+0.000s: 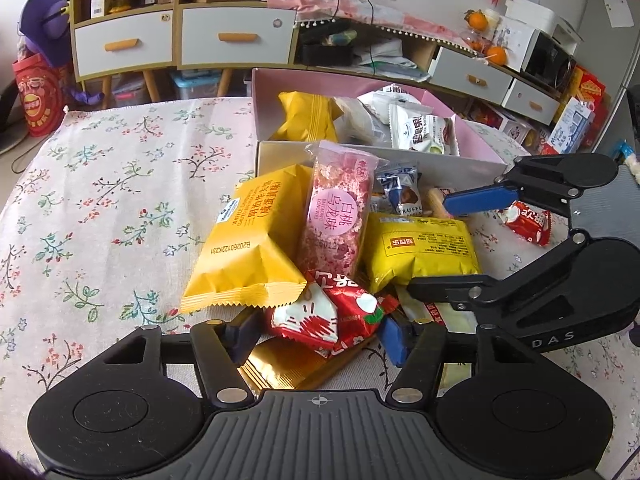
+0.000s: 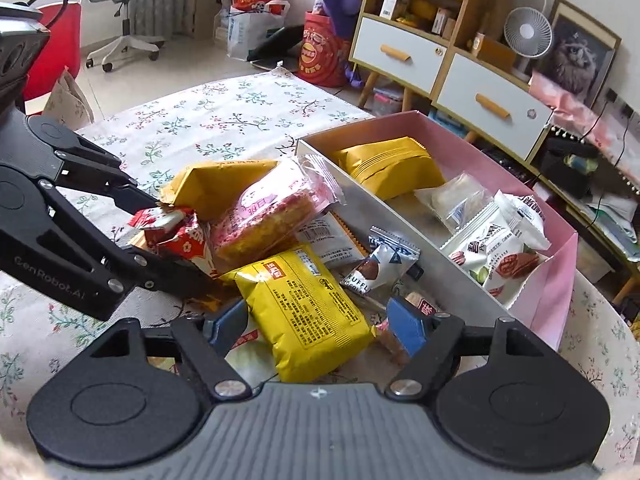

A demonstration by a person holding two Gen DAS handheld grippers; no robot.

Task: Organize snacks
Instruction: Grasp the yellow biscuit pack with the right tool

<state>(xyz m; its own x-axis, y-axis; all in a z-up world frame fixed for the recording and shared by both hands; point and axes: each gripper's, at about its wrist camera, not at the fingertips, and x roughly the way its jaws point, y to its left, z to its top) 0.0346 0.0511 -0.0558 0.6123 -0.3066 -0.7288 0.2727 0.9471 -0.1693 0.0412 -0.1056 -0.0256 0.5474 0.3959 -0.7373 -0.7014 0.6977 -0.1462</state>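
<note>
My left gripper [image 1: 318, 338] is shut on a red and white snack packet [image 1: 320, 318] at the near edge of a snack pile; the right wrist view shows that packet [image 2: 176, 232] crumpled between its fingers. My right gripper [image 2: 318, 324] straddles a yellow packet [image 2: 308, 308] with black print, open, a narrow gap showing at its right blue pad [image 2: 406, 326]. In the pile lie a big yellow packet [image 1: 248, 240], a pink packet [image 1: 336, 208] and a small truffle sachet [image 1: 404, 196]. Behind stands a pink box [image 1: 260, 96] with several snacks inside.
A floral cloth [image 1: 120, 184] covers the table, with bare cloth to the left of the pile. Another red packet [image 1: 528, 220] lies to the right. Beyond the table stand drawer cabinets [image 1: 128, 44], a fan [image 2: 528, 32] and an office chair [image 2: 124, 8].
</note>
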